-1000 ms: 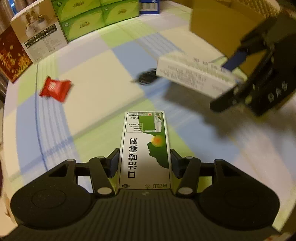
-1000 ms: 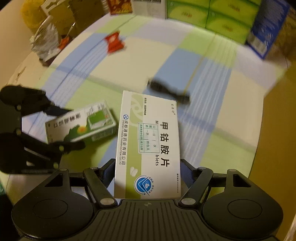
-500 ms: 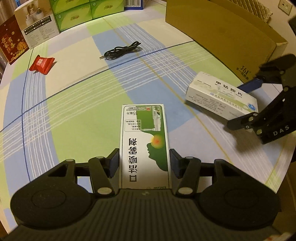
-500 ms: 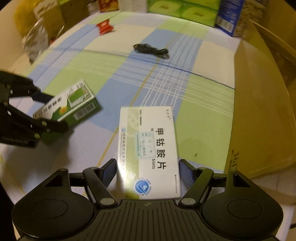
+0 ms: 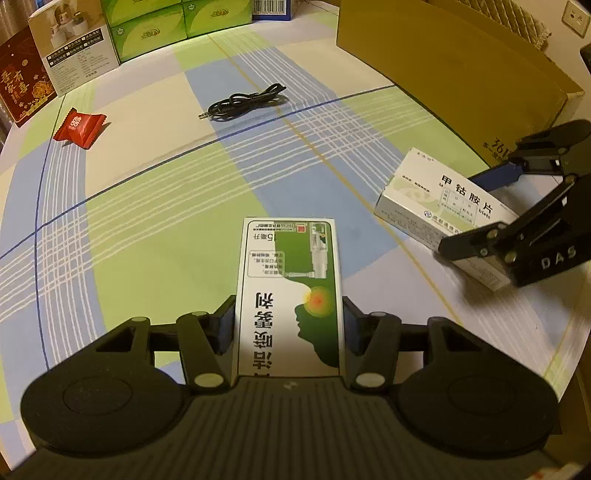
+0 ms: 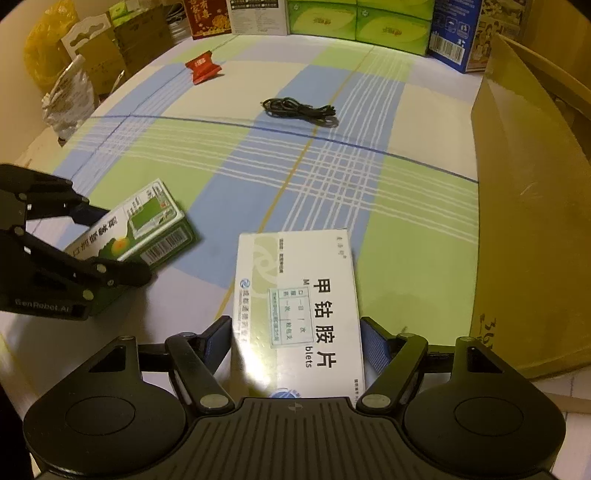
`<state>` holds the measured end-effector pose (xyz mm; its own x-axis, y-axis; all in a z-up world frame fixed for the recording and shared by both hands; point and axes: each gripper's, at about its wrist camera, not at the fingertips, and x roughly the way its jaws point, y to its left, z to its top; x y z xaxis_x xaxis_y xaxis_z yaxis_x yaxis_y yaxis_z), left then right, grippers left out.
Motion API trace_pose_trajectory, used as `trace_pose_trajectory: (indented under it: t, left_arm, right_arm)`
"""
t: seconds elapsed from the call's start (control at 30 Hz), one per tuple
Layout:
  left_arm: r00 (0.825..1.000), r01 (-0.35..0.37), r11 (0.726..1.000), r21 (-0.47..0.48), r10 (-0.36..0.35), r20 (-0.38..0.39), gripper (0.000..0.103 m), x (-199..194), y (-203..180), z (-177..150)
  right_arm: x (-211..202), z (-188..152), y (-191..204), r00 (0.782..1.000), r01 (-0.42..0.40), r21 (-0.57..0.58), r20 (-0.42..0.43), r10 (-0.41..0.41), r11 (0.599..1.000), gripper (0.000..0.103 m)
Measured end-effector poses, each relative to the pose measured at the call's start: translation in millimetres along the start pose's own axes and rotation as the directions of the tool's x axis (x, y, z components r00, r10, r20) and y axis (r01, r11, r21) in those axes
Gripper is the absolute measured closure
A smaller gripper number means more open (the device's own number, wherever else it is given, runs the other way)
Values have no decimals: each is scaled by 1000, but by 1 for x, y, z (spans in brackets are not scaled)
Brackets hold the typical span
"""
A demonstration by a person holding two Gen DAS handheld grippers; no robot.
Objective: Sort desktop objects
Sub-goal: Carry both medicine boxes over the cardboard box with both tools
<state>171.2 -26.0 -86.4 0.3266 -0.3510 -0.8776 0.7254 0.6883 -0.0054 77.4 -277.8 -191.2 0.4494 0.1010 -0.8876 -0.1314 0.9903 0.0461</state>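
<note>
My left gripper is shut on a green and white spray box, held low over the checked tablecloth. It also shows in the right wrist view. My right gripper is shut on a white tablet box, which also shows at the right of the left wrist view. A coiled black cable and a red candy packet lie farther out on the cloth.
A large cardboard box stands along the right side. Green tissue boxes, a blue box, a white box and a red box line the far edge. Bags sit off the left edge.
Both grippers have pulled back toward the near edge with their boxes held; the cable and candy now look farther away. The two held boxes have come lower to the cloth.
</note>
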Motion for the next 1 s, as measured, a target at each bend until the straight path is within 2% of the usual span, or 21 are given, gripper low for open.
trace_pose_trajectory:
  t: [0.2,0.37,0.77,1.0]
  left_arm:
    - [1000,-17,1000,7,17,-18,52,-1,-4,2]
    - [997,-70,998,-7,70,-25,53,-7,-10,1]
    - [998,-57,993,-104,60,27,53,-47,-40,-7]
    - [995,-71,987,-146,80,58,53,-70,-61,-13]
  right_arm:
    - [-6,-5,3,1000,11,0,13,-11,1000,35]
    - [-23,-12,2,999,11,24,40,-12,1000,35]
    - [-83,-22,6,989,-5,80,145,-7,997,35]
    - [-116,-28,2,978,0,102,206,-21,995,35]
